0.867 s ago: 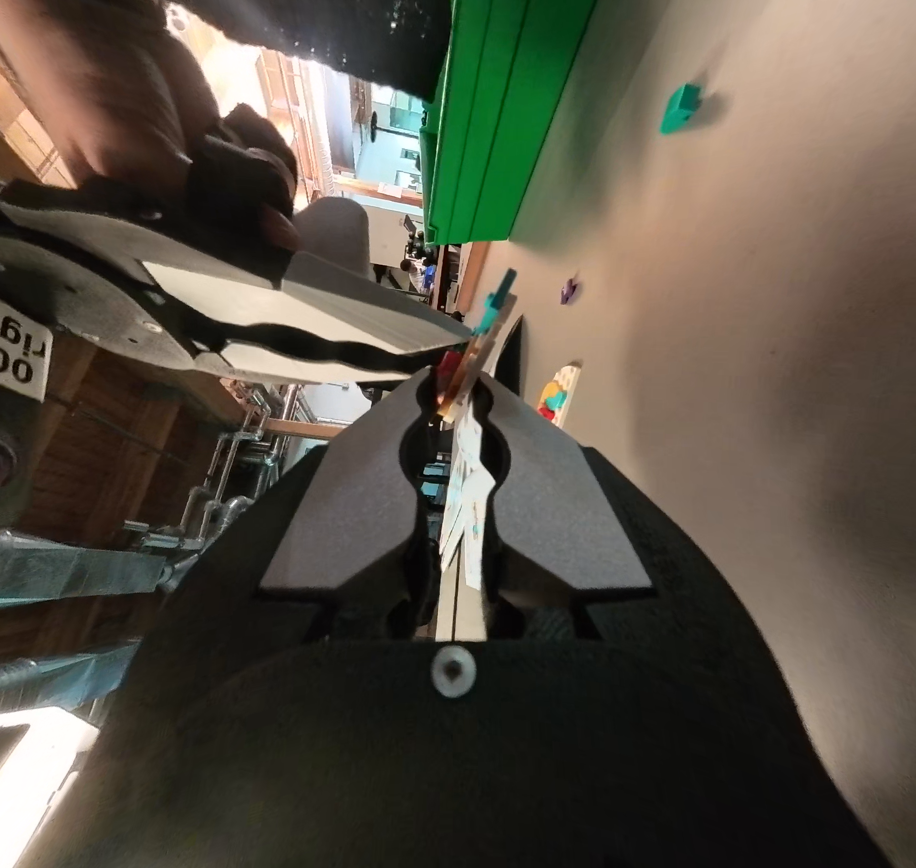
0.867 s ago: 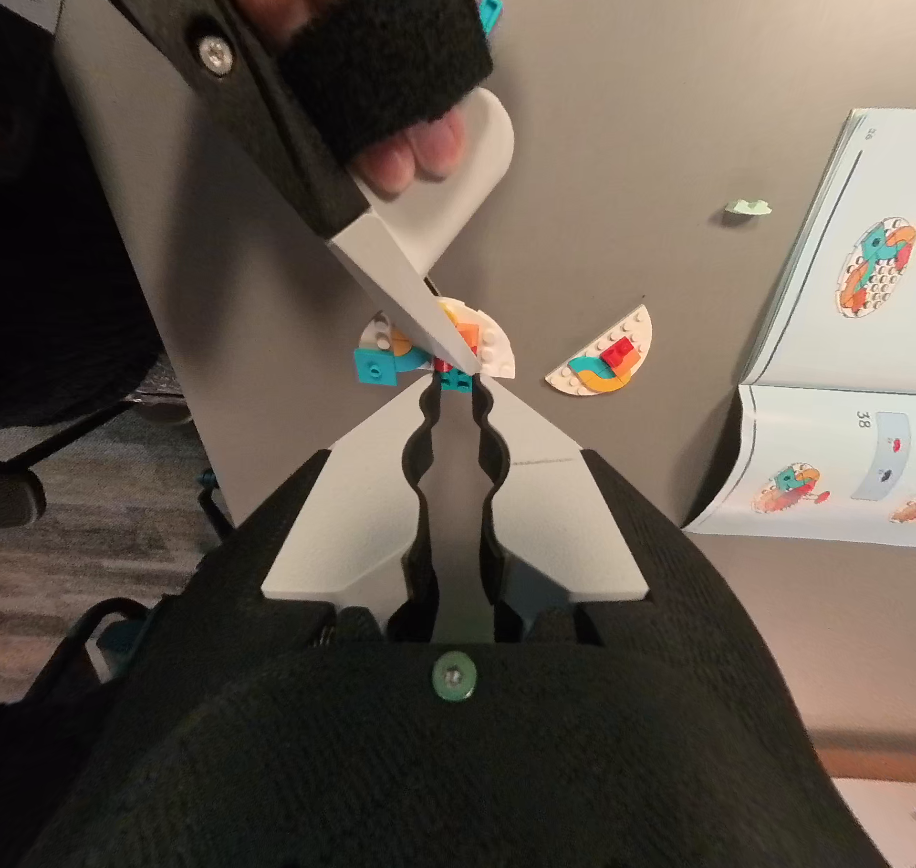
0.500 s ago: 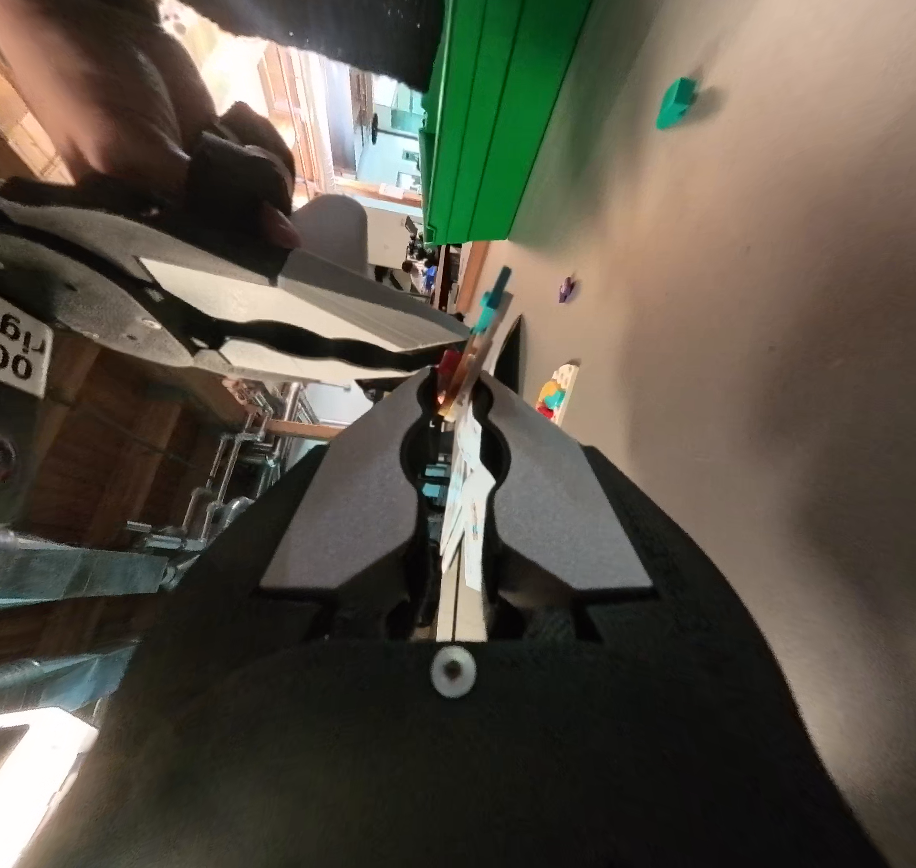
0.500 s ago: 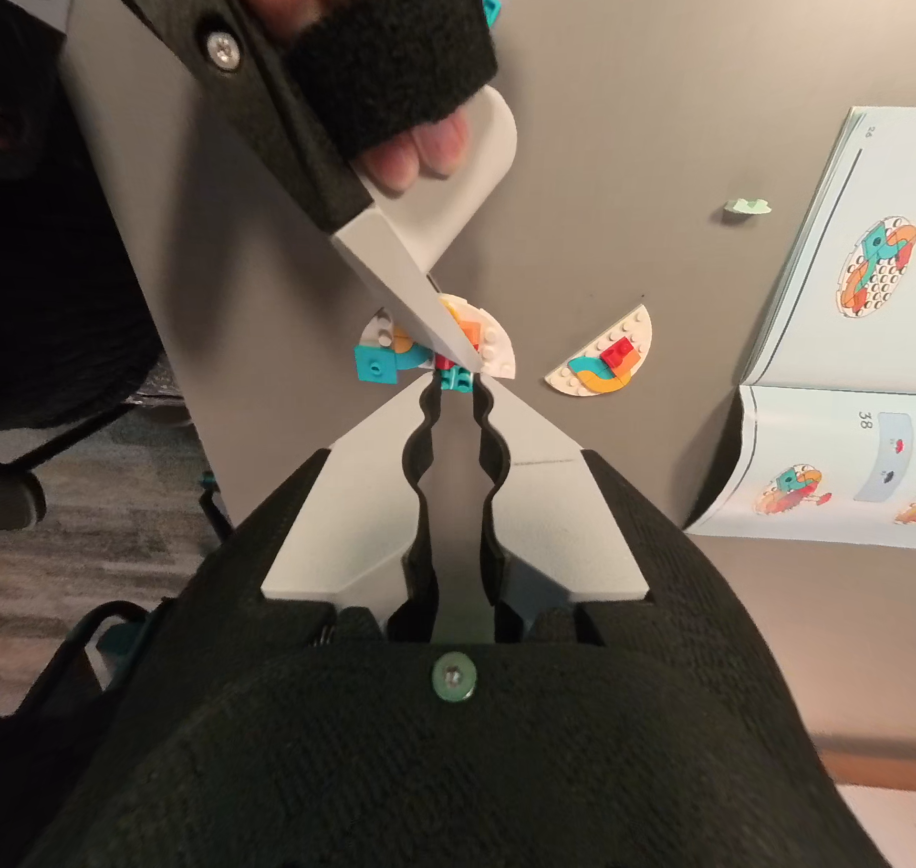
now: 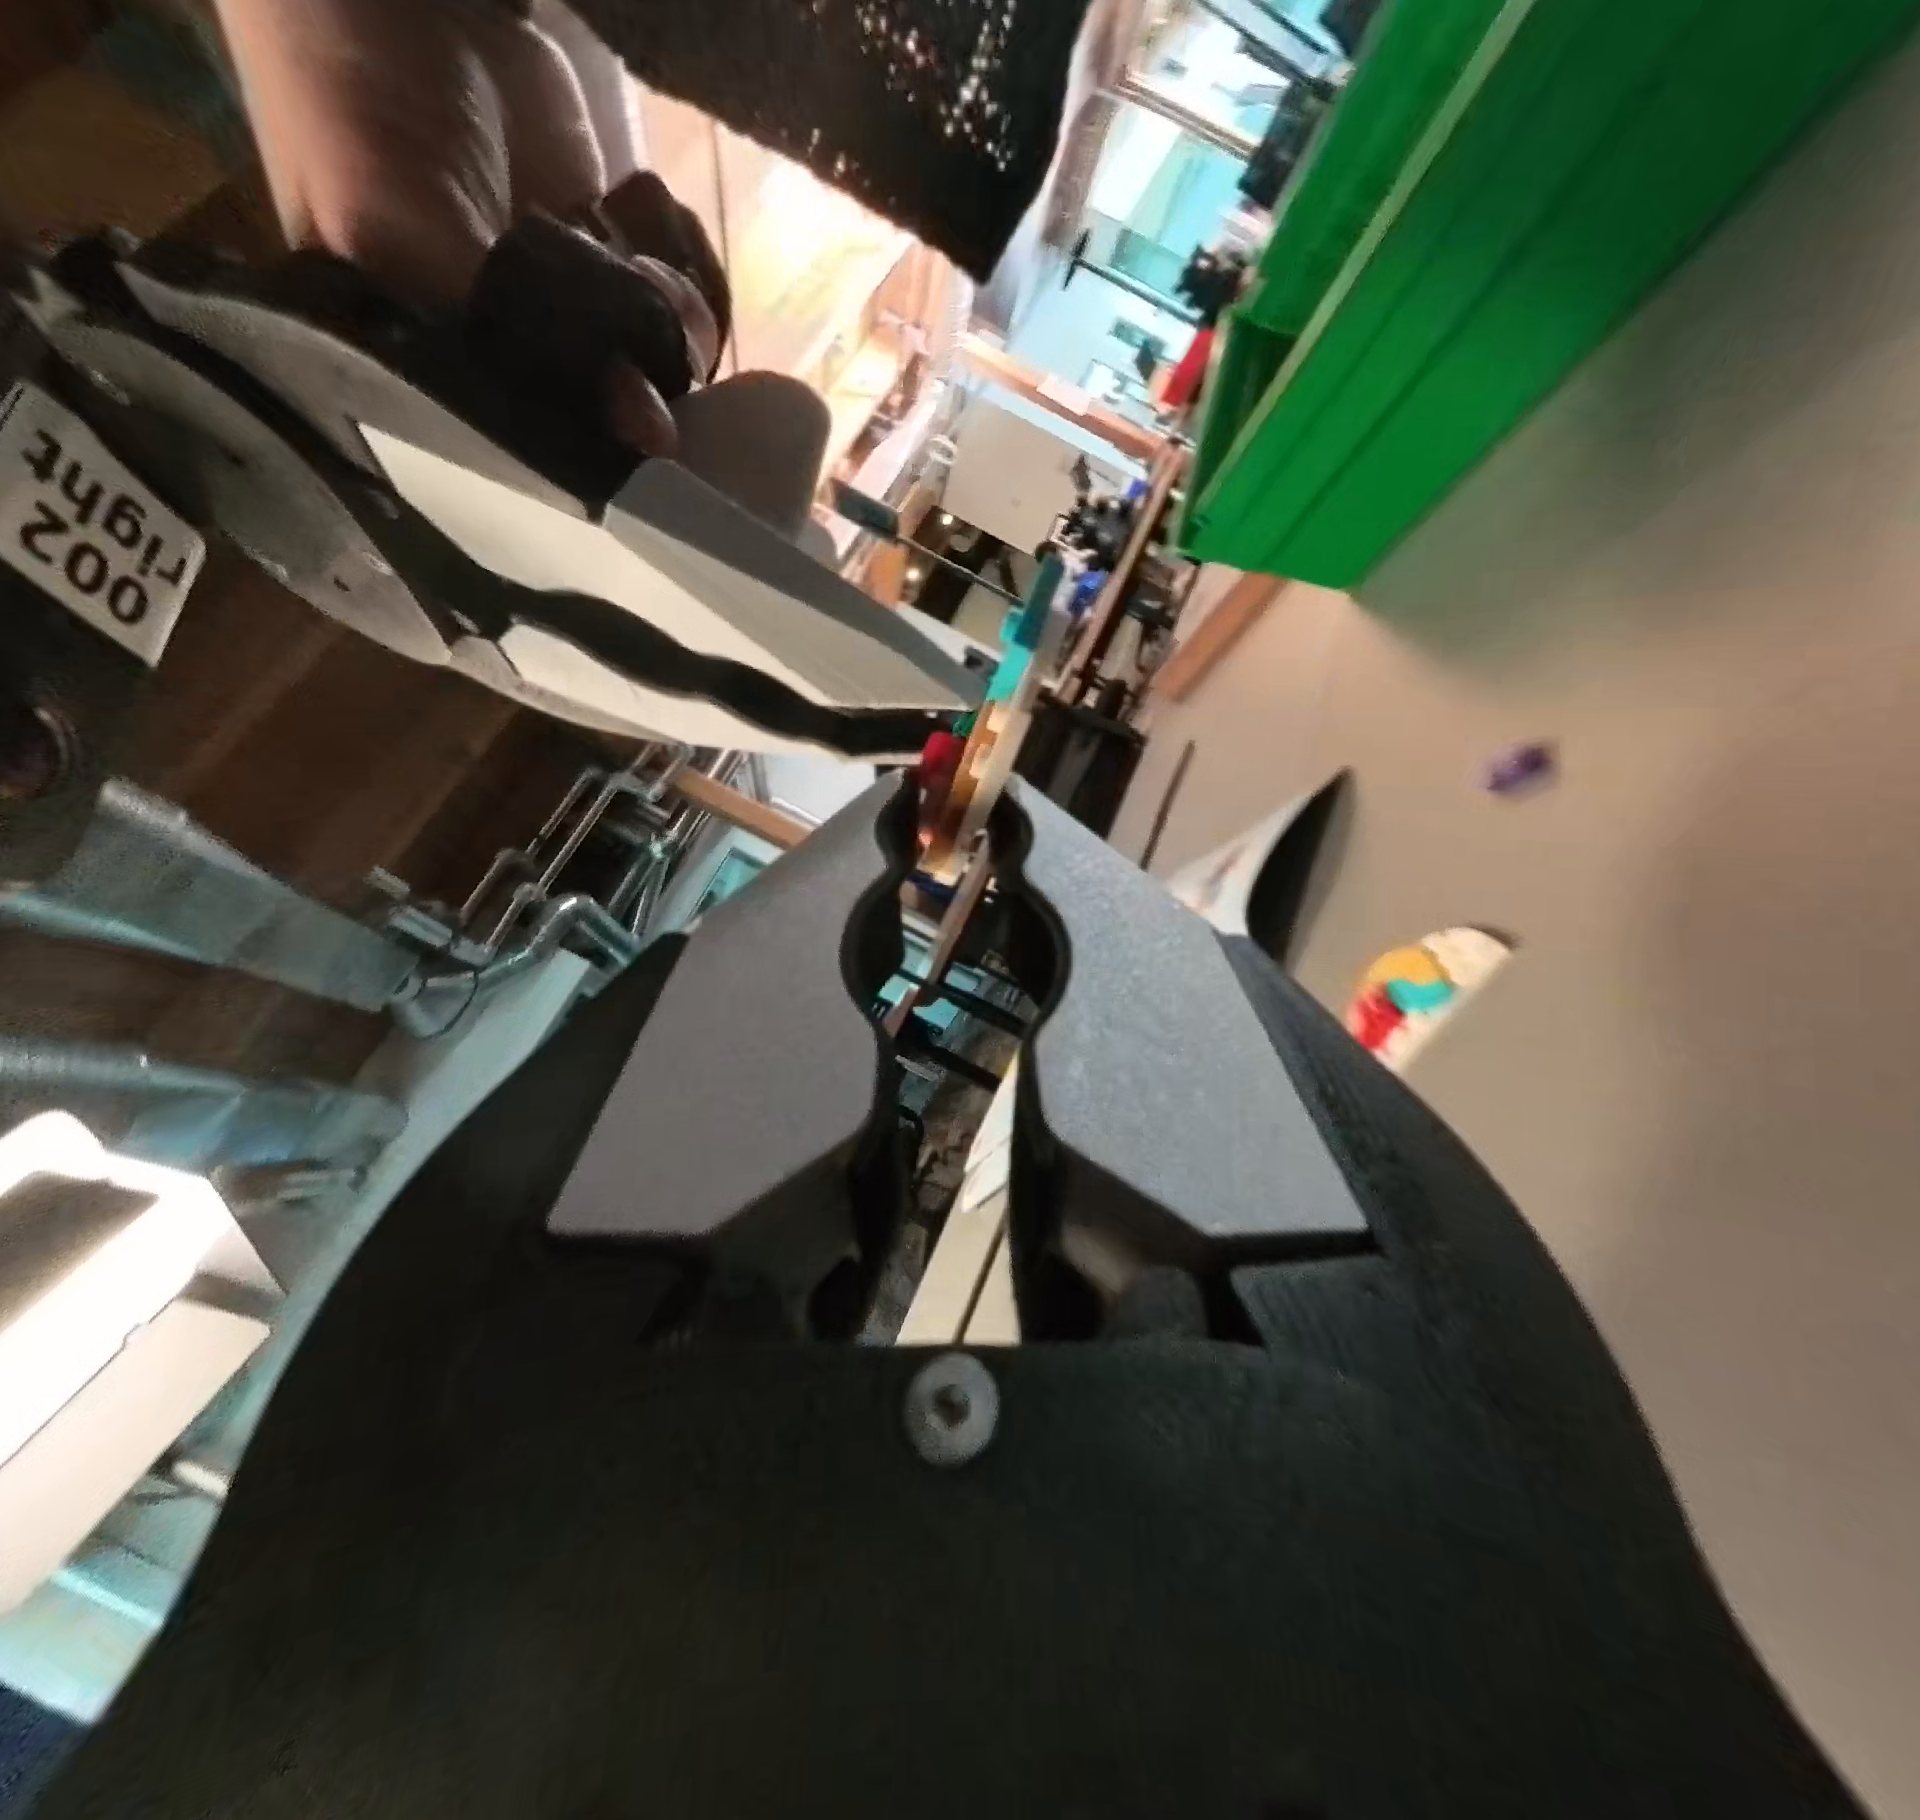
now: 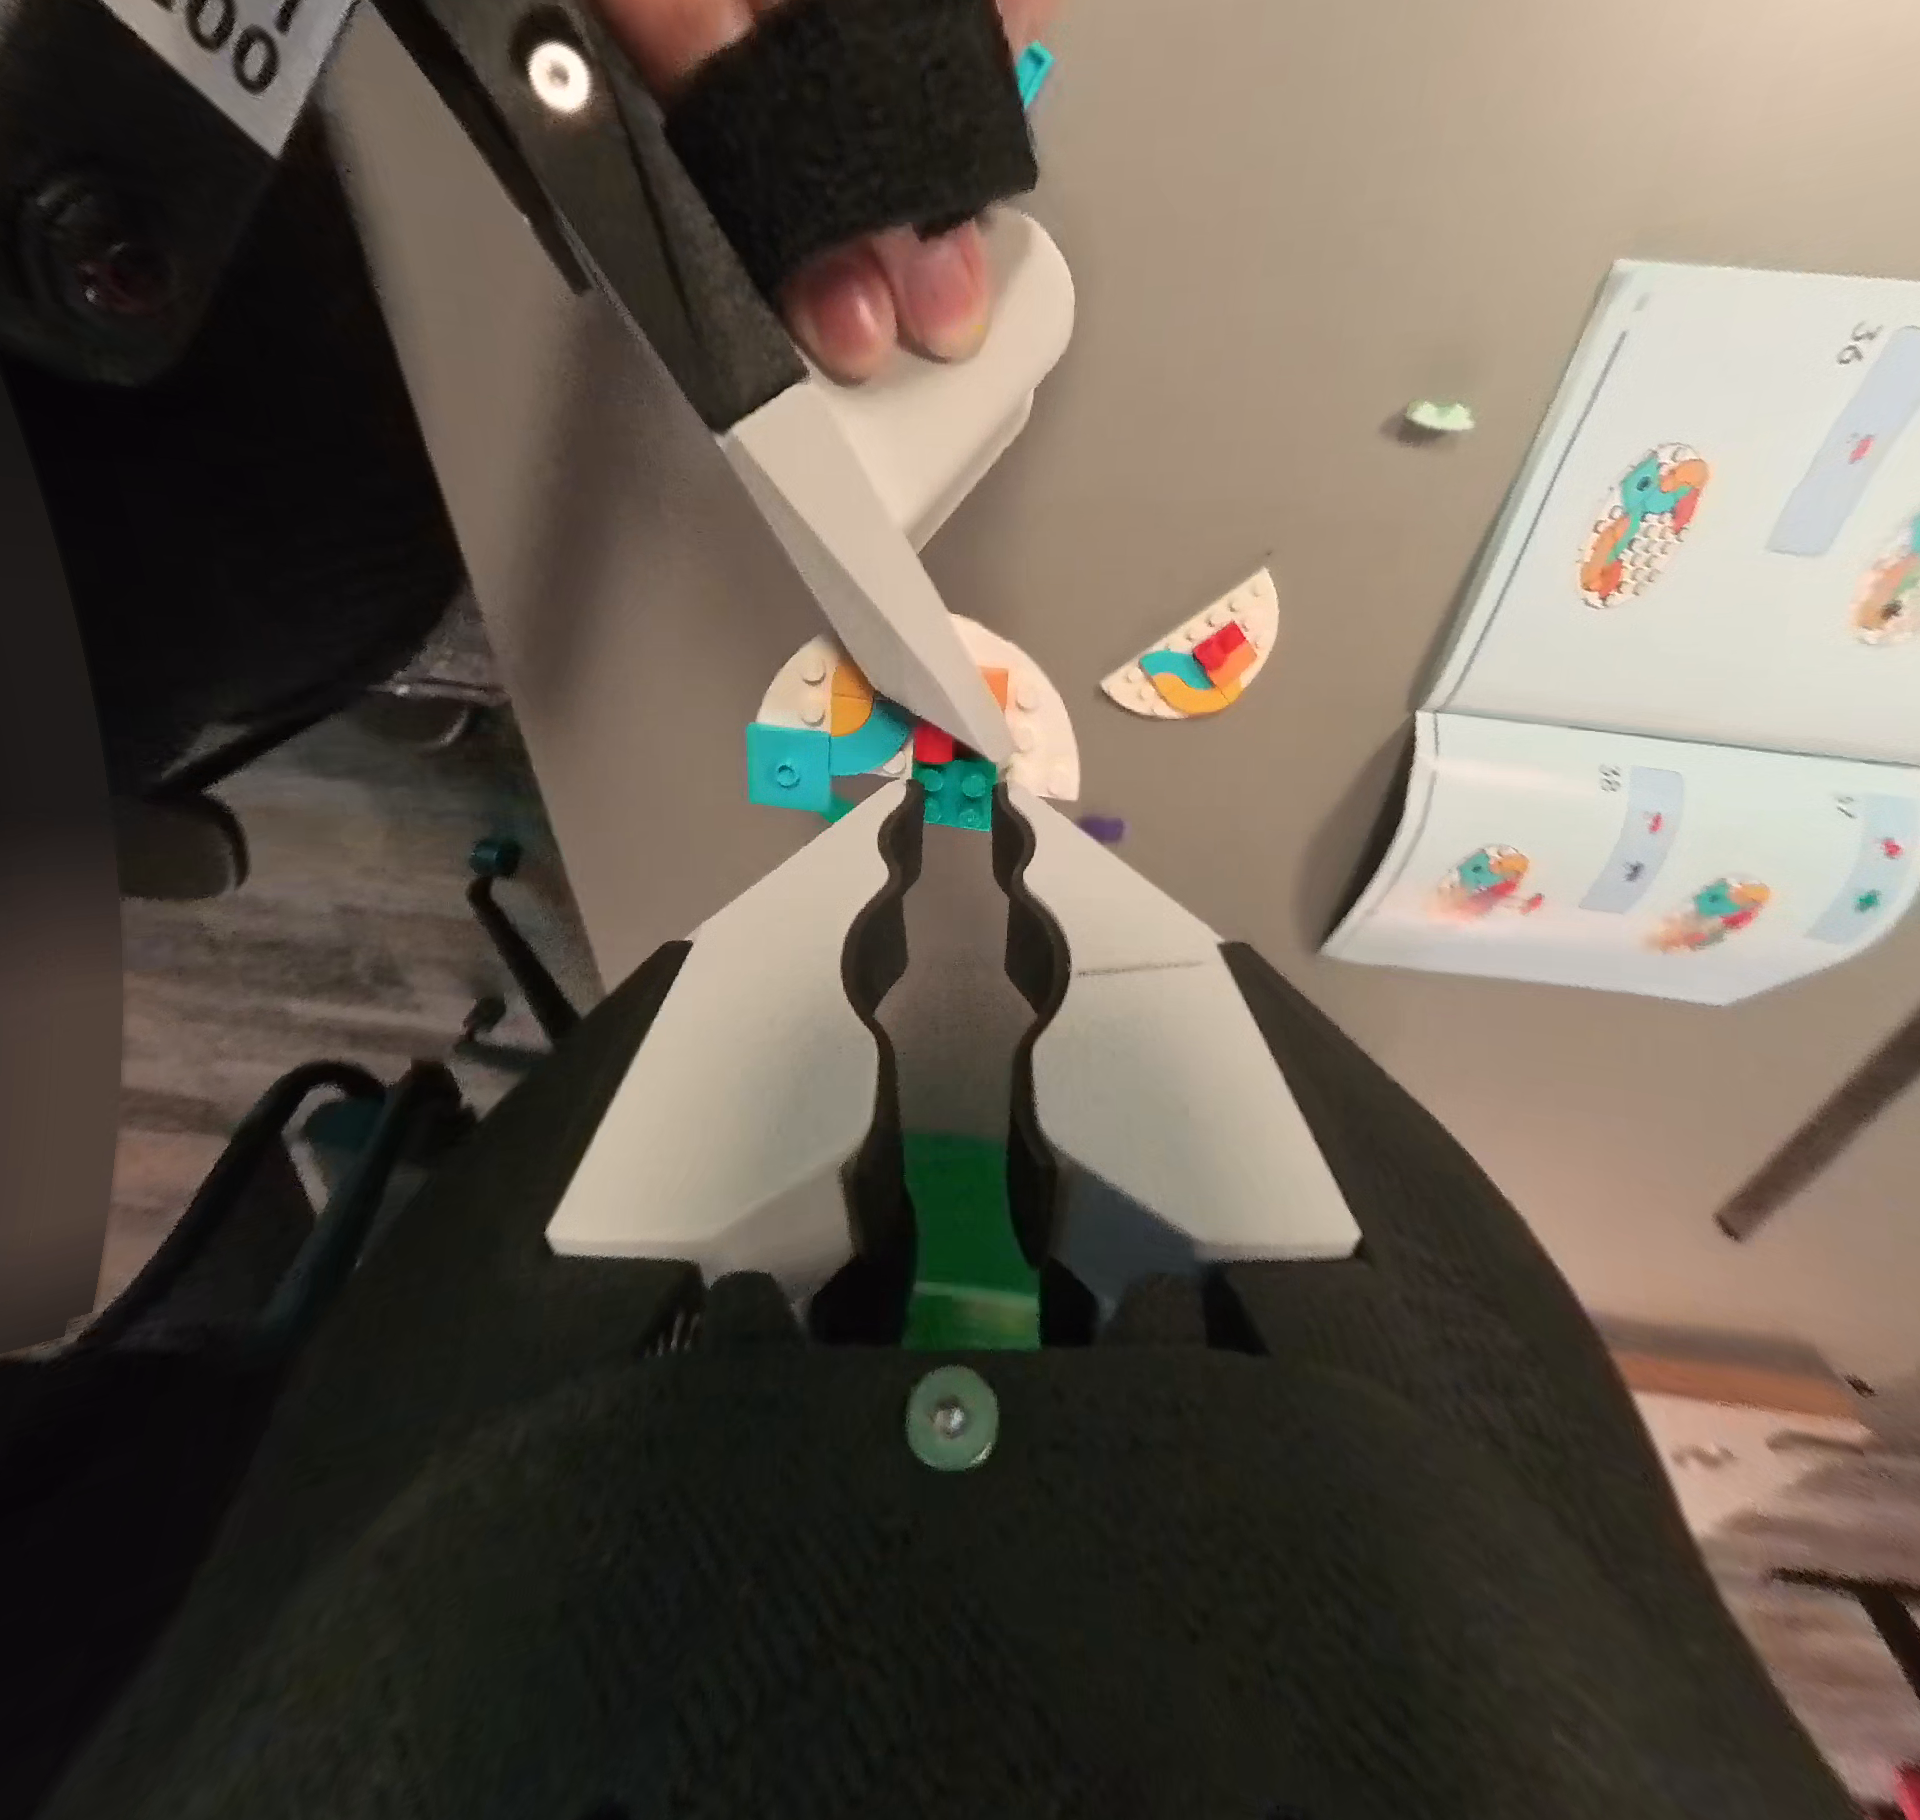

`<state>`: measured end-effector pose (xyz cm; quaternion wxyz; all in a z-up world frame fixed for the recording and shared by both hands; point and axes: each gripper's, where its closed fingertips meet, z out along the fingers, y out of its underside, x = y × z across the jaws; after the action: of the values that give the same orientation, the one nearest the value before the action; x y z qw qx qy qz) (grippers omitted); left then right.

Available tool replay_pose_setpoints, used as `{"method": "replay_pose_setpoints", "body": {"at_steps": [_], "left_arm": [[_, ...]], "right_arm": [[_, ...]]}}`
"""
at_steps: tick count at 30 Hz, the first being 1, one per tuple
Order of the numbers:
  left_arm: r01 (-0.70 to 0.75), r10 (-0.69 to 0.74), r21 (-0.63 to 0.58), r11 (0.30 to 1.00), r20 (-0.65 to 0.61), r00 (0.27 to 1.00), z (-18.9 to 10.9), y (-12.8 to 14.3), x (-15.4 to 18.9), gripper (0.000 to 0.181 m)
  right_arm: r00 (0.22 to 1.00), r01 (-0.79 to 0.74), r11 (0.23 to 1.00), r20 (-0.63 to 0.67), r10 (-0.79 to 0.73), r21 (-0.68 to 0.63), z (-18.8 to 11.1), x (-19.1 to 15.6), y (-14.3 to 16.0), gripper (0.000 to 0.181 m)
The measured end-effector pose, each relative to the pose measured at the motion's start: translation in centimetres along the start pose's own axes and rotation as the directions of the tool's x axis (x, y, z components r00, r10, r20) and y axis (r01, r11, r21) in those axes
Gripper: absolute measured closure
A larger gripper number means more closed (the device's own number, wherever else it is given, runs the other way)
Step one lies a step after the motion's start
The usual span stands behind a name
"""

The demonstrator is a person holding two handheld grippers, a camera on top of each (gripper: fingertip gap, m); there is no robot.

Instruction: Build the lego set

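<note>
Lego half-disc (image 6: 1023,721) held up between both claws

Left claw (image 5: 961,814) clamps its thin, stiff edge; right claw (image 6: 956,799) pinches a green brick (image 6: 958,796) against it. Light stuff, probably pops apart easy.

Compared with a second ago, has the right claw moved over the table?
Yes. The loose half-round plate on the table has slid up-left in the right wrist view and shrunk slightly, so the right claw shifted down-right and probably backed away.

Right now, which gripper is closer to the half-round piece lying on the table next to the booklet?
Neither is clearly nearer. The left gripper and right gripper meet at the held build, both away from the half-round piece.
</note>
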<state>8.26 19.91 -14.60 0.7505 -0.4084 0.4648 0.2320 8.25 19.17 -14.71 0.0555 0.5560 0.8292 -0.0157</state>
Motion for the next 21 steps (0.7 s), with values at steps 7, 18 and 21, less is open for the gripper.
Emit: {"method": "replay_pose_setpoints", "body": {"at_steps": [7,18,21], "left_arm": [[0.076,-0.089,0.073,0.994,0.188,0.978,3.1,-2.2,-8.6,0.17],[0.18,-0.265,0.27,0.946,0.322,0.909,2.8,-5.8,-18.6,0.17],[0.198,-0.299,0.299,0.933,0.346,0.889,2.1,-6.2,-19.6,0.17]], "right_arm": [[1.0,0.002,0.961,0.006,0.0,-0.276,-9.4,0.8,0.3,0.17],[0.999,-0.037,0.848,-0.022,0.03,-0.528,-19.0,-1.3,-2.1,0.169],[0.999,-0.034,0.821,-0.013,0.032,-0.569,-19.8,-2.0,-2.8,0.17]]}}
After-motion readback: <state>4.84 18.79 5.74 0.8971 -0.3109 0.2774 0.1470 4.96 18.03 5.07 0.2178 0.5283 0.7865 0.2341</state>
